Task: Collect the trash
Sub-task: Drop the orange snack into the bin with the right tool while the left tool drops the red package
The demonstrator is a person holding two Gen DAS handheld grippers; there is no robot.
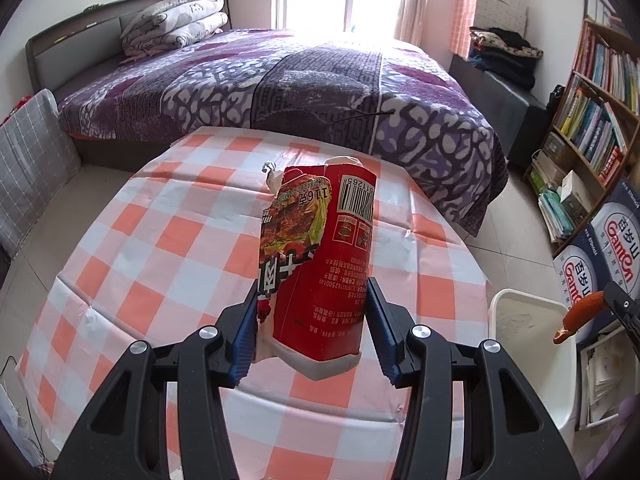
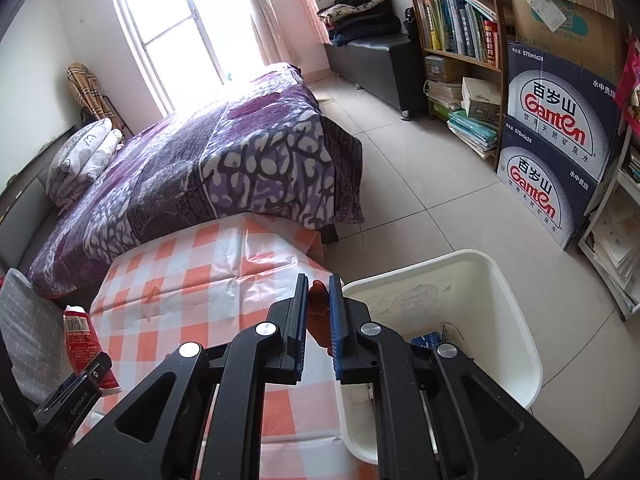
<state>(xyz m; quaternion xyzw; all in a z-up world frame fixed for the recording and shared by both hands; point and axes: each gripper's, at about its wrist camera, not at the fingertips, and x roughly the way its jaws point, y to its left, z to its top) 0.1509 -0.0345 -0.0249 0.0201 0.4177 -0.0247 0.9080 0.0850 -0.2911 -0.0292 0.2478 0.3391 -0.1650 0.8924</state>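
Left tool (image 1: 312,312) grips a torn red snack carton (image 1: 320,256) between its blue pads, the pack standing upright out of the jaws above the checked bench (image 1: 132,240). Both pads press the carton's flattened lower sides, and the torn flap on the pack's left hangs loose beyond the left pad. That loose flap is, I judge, the weak point: a squeeze that slackens could let the pack twist or slide out during the carry, so the grip should stay steady and the pack should travel upright.

To the right of this tool, past the bench edge, sits the white bin (image 1: 532,320) on the floor. Over it, in the left wrist view, hangs an orange-brown scrap (image 1: 580,312) pinched by the other tool.

Right tool (image 2: 318,316) is clenched on that scrap, a thin reddish-brown piece wedged between the nearly meeting pads. From its own camera the bin's rim (image 2: 516,296) lies just right of and below the fingertips, while the bench lies to their left, so the tips seem to hang over the bench edge rather than well over the bin's opening. A dark blue item (image 2: 426,338) already lies inside.

Doing this step well probably means bringing the right tool further over the bin's open middle before letting go, since a light scrap released at the rim may fall on the floor. The left tool should then follow the same path, clear of the right one.
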